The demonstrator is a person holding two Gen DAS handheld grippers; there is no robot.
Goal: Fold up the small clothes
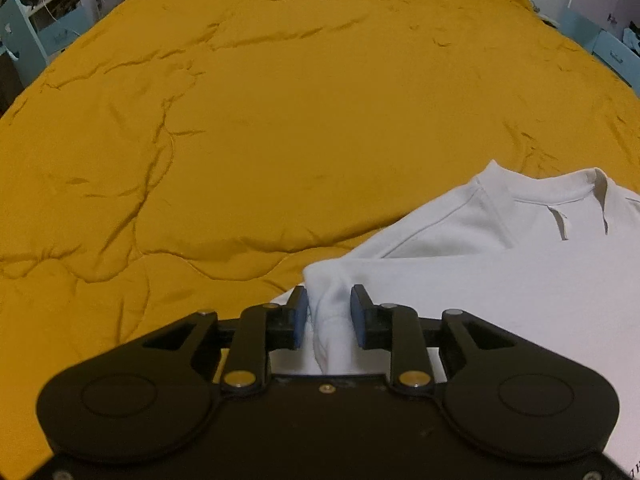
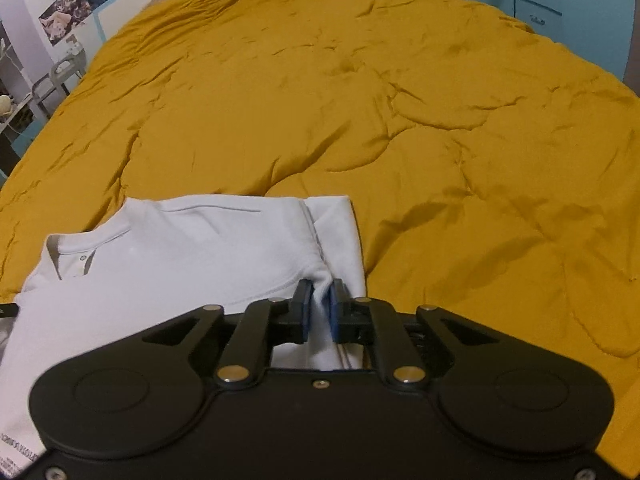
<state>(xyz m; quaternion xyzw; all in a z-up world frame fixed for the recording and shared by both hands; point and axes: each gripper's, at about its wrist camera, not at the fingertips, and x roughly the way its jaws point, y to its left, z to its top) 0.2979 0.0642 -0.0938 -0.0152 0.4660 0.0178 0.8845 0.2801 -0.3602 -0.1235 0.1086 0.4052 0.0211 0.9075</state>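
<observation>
Shirt lies flat on the bed, collar end away from us, near the bed's front edge. It's white, short placket at the neck, small print at the hem corner closest to the cameras.

Left gripper: jaws clamped on a bunched wad of cloth at the shirt's left side, sleeve area by the look of it. Pads aren't fully together, the fabric fills the gap.

Right gripper: jaws clamped on a pinch of cloth at the shirt's right side, right by the armhole seam. The right sleeve already sits doubled over just past the pinch.

Our read: we're in the side-fold step, both sides gripped at about sleeve height, body not yet folded. Whether the sleeves are meant to go inward first or the whole shirt is about to be lifted, we can't tell from this.

Next move calls for:
- lifting both pinches together, level, so the cloth doesn't skew
- carrying them inward toward the shirt's centre line, or toward the hem if it's a half fold
- keeping the collar flat on the bed as anchor
- releasing only once the fold lies flat

Risk: the duvet is soft and rumpled, so the shirt may drag and wrinkle.
</observation>
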